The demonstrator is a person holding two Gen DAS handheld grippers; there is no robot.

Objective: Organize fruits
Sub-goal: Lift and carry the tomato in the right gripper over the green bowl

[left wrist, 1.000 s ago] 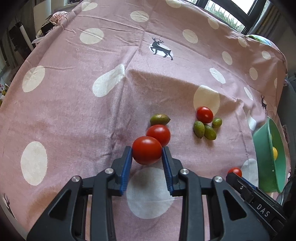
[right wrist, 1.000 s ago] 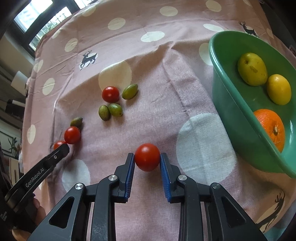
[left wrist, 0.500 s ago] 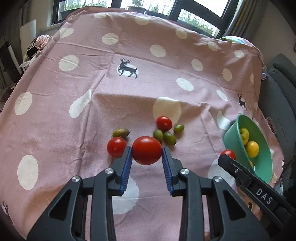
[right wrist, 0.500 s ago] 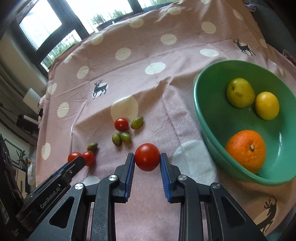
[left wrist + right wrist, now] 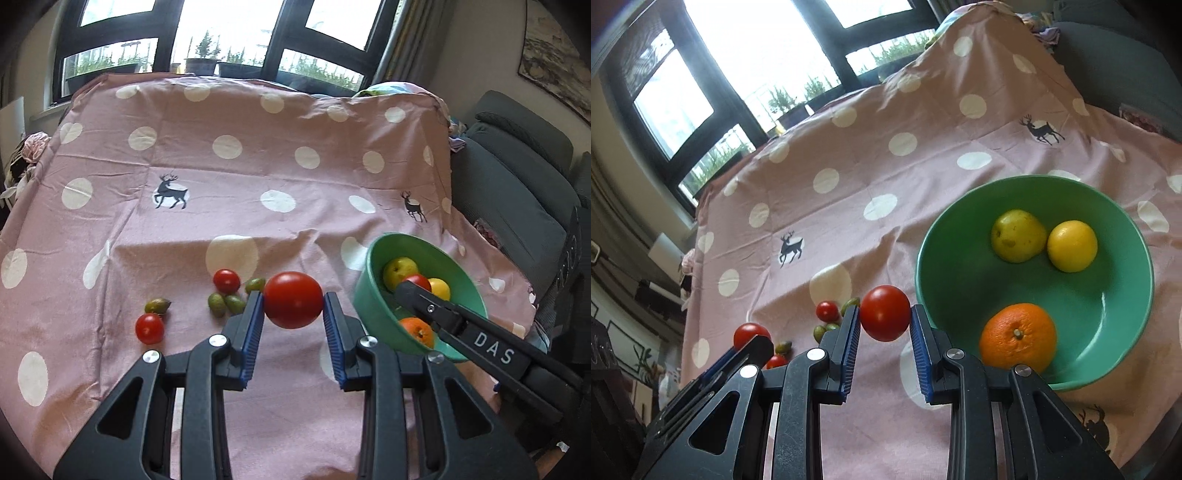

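Both grippers are gripping a tomato apiece, clear of the cloth. The left gripper (image 5: 293, 301) is pinching a large red tomato (image 5: 293, 300) between its blue ribbed pads, one pad pressing on each flank. The fruit is glossy, a touch wider than tall, an even deep red with a pale sheen of window light across its top (no stalk showing from this side). It is hanging above the pink tablecloth (image 5: 221, 184), which is dotted with white spots and small dark deer.

The right gripper (image 5: 884, 314) is squeezing a second tomato (image 5: 885, 313), rounder and a little smaller, just as smooth and red, with a dull highlight on its upper left. It is sitting between the pads just beside the near rim of the green bowl (image 5: 1115, 354), not over the hollow as seen from the right wrist; from the left wrist the same tomato (image 5: 418, 281) is showing against the bowl's inside.

Inside the bowl a dimpled orange (image 5: 1017, 338) is lying at the near side, and a yellow-green apple (image 5: 1018, 235) is touching a smooth yellow lemon (image 5: 1072, 246) at the far side.

On the cloth, well to the left of the bowl, two small tomatoes (image 5: 149, 328) (image 5: 226, 280) are lying among four little oval green fruits (image 5: 217, 304) (olive-like, one brownish and set apart by the nearer tomato (image 5: 157, 305)).
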